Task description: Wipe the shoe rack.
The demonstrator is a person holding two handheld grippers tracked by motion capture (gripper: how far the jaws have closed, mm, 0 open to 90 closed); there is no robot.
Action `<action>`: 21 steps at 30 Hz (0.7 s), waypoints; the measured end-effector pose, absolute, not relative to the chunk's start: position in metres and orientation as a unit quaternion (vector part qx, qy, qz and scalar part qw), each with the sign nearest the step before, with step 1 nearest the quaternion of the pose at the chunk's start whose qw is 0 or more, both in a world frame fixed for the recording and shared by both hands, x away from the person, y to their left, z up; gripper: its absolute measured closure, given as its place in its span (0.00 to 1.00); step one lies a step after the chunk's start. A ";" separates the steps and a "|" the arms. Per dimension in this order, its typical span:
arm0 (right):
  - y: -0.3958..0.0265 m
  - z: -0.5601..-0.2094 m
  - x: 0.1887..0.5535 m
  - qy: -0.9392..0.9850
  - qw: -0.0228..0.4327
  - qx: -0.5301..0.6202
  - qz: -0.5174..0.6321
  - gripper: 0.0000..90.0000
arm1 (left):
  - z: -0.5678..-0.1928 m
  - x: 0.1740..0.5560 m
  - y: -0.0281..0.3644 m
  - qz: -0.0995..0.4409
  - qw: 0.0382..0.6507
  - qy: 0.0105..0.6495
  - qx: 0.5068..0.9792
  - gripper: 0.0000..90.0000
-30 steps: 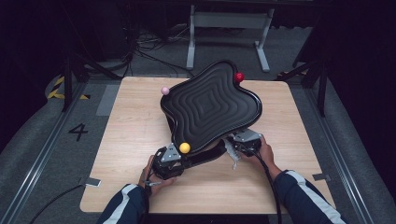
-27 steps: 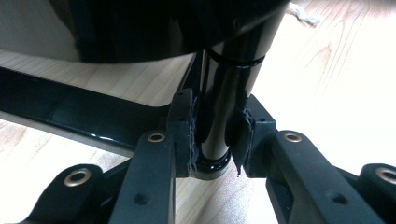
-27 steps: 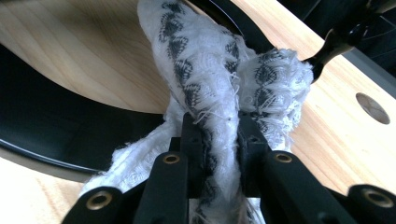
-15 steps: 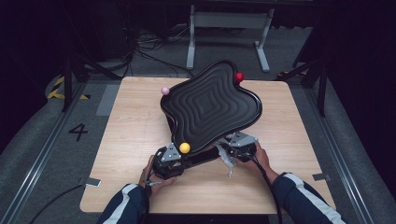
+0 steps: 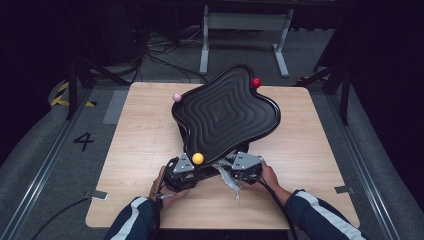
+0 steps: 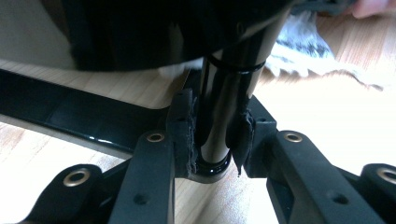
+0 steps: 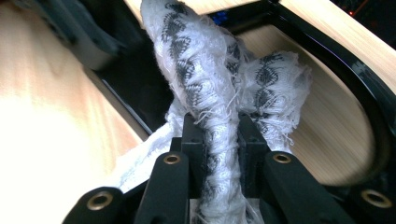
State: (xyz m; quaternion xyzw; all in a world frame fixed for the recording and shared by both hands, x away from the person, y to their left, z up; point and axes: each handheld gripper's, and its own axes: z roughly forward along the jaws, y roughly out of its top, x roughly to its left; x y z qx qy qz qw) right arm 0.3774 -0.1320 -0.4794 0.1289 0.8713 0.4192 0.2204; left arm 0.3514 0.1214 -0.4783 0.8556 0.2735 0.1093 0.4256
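Observation:
A black wavy-topped tray stands on a stand on the wooden table, with a pink ball, a red ball and a yellow ball at its corners. My left gripper sits under the near corner by the yellow ball. In the left gripper view the left gripper is shut on a glossy black post of the stand. My right gripper is shut on a bunched white cloth with grey pattern, close beside the left gripper.
The stand's black base bars lie on the table under the tray. Bare wood stretches left and right of the hands. A metal frame and cables stand on the floor beyond the table's far edge.
My right gripper has moved left with the cloth, in under the tray's near edge toward the left gripper. The left gripper and the tray have stayed put.

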 end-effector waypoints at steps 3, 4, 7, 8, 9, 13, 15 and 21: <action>-0.126 -0.479 0.374 0.872 0.217 0.125 0.420 0.87 | -0.478 0.351 0.121 0.104 0.426 0.280 0.854 0.78; -0.121 -0.479 0.370 0.874 0.213 0.121 0.420 0.87 | -0.478 0.351 0.121 0.104 0.426 0.280 0.854 0.78; -0.112 -0.479 0.363 0.875 0.207 0.111 0.423 0.87 | -0.478 0.351 0.121 0.105 0.424 0.278 0.855 0.78; -0.109 -0.479 0.361 0.875 0.210 0.107 0.422 0.87 | -0.478 0.351 0.121 0.104 0.425 0.279 0.855 0.78; -0.107 -0.479 0.359 0.876 0.213 0.104 0.420 0.87 | -0.479 0.351 0.121 0.102 0.428 0.281 0.853 0.78; -0.107 -0.479 0.357 0.879 0.219 0.100 0.413 0.87 | -0.479 0.352 0.122 0.102 0.430 0.279 0.853 0.79; -0.109 -0.478 0.358 0.880 0.220 0.097 0.410 0.87 | -0.478 0.352 0.122 0.104 0.428 0.276 0.854 0.79; -0.128 -0.477 0.370 0.877 0.239 0.116 0.399 0.86 | -0.479 0.353 0.123 0.091 0.435 0.283 0.850 0.78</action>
